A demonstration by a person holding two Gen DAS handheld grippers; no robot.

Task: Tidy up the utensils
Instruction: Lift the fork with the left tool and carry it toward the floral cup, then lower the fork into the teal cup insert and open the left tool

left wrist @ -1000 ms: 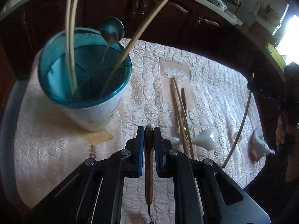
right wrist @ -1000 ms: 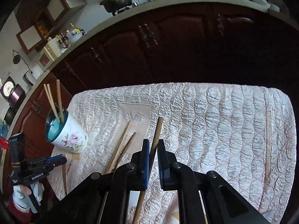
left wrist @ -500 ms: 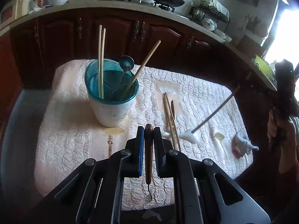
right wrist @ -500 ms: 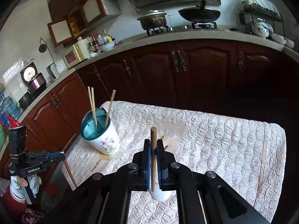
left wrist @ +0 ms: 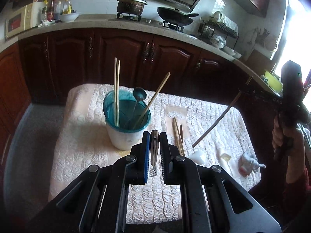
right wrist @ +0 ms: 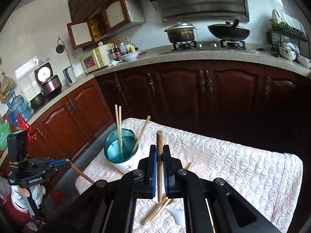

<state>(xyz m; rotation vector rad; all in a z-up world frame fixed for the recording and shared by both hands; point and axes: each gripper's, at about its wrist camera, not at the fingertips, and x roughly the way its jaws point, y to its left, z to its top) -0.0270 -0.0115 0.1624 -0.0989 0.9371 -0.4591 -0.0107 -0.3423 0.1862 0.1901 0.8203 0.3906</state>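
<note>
Left wrist view: holder cup (left wrist: 127,125), teal inside, white outside, stands on the quilted table cover (left wrist: 81,151); it is the landmark. Already in the cup: a pair of chopsticks (left wrist: 116,91) standing upright, one leaning chopstick (left wrist: 153,99), a metal ladle (left wrist: 138,95). Left gripper (left wrist: 155,145) hangs just this side of the cup, jaws clamped on a small wooden-handled fork (left wrist: 154,149), tines hanging down below the pads. Right gripper (right wrist: 159,161), seen in the right wrist view, is closed on a dark wooden stick (right wrist: 159,155), held roughly upright, above the cover and right of the cup. Left to do, by my read: both held pieces go in, then the loose chopsticks (left wrist: 177,134) lying flat right of the cup, a white ceramic spoon (left wrist: 198,156) beyond them, another white piece (left wrist: 249,160) near the cover's right edge, possibly a thin stick (right wrist: 279,192) far right. Roughly halfway at best. Room: cup sits toward the back-left of the cover, air above it is open, but the standing chopsticks crowd the mouth, so drop-ins want the near or right side of the rim. Dark cabinets (left wrist: 120,58) sit well behind the table; floor (left wrist: 33,136) left of the cup is open.
</note>
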